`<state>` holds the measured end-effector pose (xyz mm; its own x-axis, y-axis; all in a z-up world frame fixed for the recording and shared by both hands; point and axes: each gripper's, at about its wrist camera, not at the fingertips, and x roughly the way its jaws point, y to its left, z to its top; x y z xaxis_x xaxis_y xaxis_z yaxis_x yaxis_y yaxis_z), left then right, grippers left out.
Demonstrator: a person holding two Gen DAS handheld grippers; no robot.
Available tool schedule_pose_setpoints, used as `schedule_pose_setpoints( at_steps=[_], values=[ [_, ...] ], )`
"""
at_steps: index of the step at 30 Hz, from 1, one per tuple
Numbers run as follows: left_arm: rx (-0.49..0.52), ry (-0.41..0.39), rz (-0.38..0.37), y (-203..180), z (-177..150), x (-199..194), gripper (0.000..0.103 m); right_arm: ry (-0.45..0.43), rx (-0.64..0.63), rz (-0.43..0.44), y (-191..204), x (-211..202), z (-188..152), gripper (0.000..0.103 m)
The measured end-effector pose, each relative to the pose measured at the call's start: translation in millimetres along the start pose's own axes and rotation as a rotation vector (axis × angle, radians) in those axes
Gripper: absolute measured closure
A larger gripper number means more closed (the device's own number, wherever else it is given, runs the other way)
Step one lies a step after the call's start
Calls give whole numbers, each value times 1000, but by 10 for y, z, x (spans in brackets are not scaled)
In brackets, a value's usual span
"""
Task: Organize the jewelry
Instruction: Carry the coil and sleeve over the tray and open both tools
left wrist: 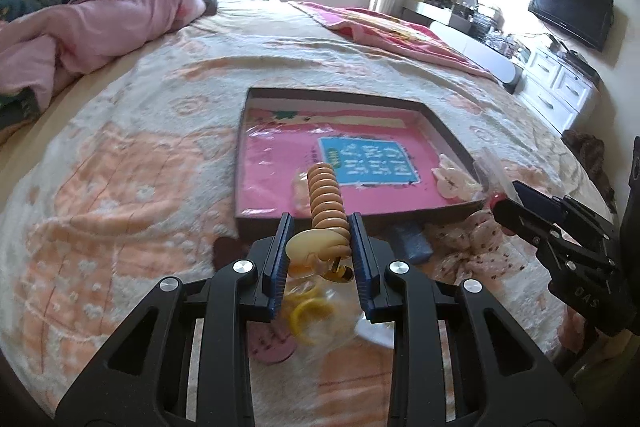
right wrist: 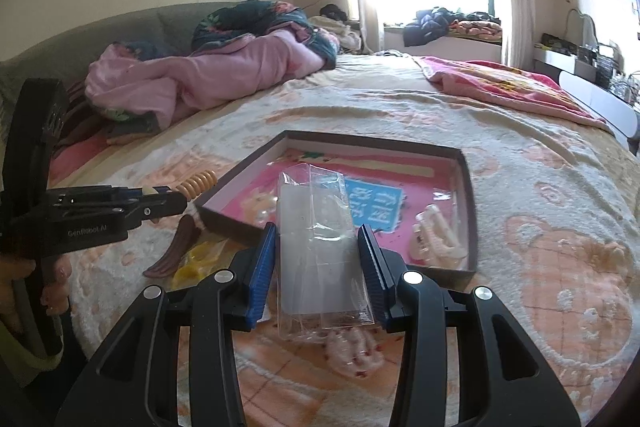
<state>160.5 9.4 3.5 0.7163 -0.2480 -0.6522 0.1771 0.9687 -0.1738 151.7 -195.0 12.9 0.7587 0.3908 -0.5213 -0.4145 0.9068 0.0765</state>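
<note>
The left gripper is pressed together on an orange ribbed spiral hair tie, held above the near edge of the shallow dark cardboard box with a pink printed floor. The right gripper pinches a clear plastic packet over the box's near wall. The springy coil could slip from the pads and bounce onto the patterned bedspread. Both tools point downward toward the far box, the left one left of the right.
</note>
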Motion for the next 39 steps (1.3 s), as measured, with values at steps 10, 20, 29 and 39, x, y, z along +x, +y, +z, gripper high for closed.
schedule_pose_setpoints(
  at_steps=[10,20,29,39],
  values=[
    [51,-27,-31,-266,255,199,82,-24,49,-53,-293,-31,99,64],
    [69,-17,-31,-340,419,473,82,-27,71,-101,-506,58,201,64],
    [75,9,-36,-368,497,752,82,-3,59,-129,-623,263,295,64],
    [99,92,-64,-437,423,1074,82,49,74,-136,-792,559,350,64]
  ],
)
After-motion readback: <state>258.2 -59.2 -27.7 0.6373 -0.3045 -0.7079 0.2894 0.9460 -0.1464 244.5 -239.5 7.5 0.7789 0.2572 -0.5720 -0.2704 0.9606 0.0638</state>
